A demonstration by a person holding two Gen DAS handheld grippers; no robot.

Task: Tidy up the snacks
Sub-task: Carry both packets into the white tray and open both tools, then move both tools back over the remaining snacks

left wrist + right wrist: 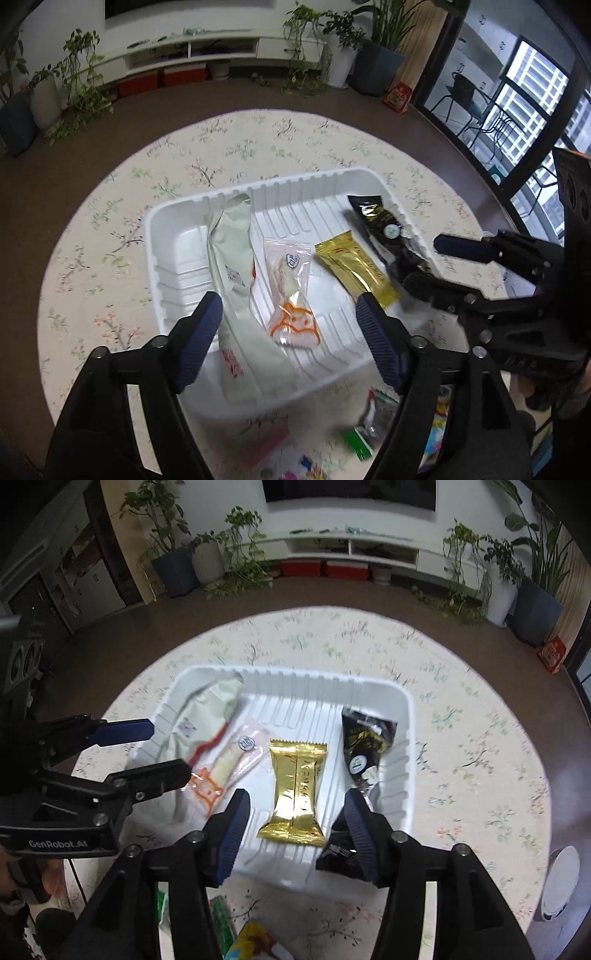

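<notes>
A white ribbed plastic tray (400, 738) is seen resting on a round table covered with a pale floral cloth (461, 716), toward its near edge. Four snacks are laid side by side in the tray: a long pale green packet (207, 709) along the left side, a clear wrapper with orange print (229, 764) just beside it, a gold foil packet (295, 794) in the middle, and a black wrapper (364, 746) leaning against the right wall. The right gripper (295, 830) is held over the tray's near edge with its blue-padded fingers (231, 827) spread apart, the gold foil packet lying between them and gripped by neither. The left gripper (288, 332) is likewise held with its fingers (199, 332) apart above the near-left part of the tray, nothing being clamped. Further loose snacks, among them a green-edged wrapper (364, 424), are seen on the table at its near edge, outside the tray.
</notes>
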